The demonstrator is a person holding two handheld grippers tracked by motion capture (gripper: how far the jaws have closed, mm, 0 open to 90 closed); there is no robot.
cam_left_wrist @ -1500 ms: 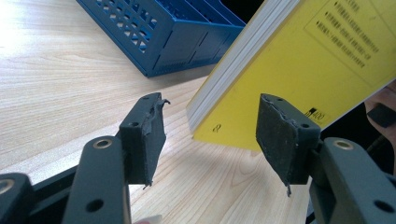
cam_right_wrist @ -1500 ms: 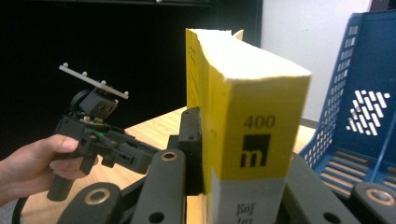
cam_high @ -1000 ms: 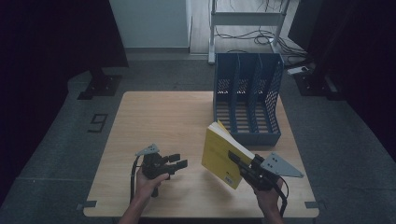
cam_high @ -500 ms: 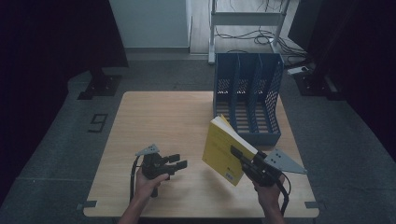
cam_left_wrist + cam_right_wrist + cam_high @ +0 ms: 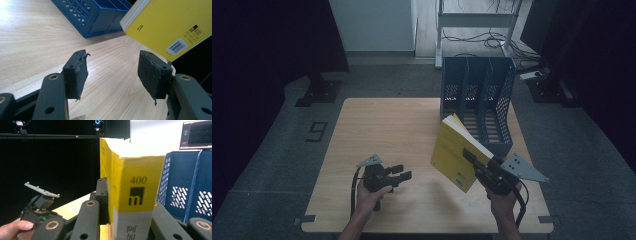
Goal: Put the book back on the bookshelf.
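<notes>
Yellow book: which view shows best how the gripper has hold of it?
The right gripper view: the yellow book stands spine-on between the right gripper's jaws, closed on it. The high view shows the book tilted above the table, grip partly hidden. The left gripper view catches its cover and barcode.

- The counter [image 5: 392, 125] is pale wood, smooth, its grain showing clearly under a soft sheen.
- The file rack [image 5: 479, 95] looks like blue moulded plastic, perforated, faintly glossy.
- The book [image 5: 454, 155] has a yellow card cover, smooth and slightly shiny, with cream paper page edges.
- The left claw [image 5: 112, 72] has matt black pads [image 5: 76, 72], rough and frayed at the edges, on dull black plastic-looking arms.
- The floor [image 5: 277, 145] is grey, speckled, matt.
</notes>
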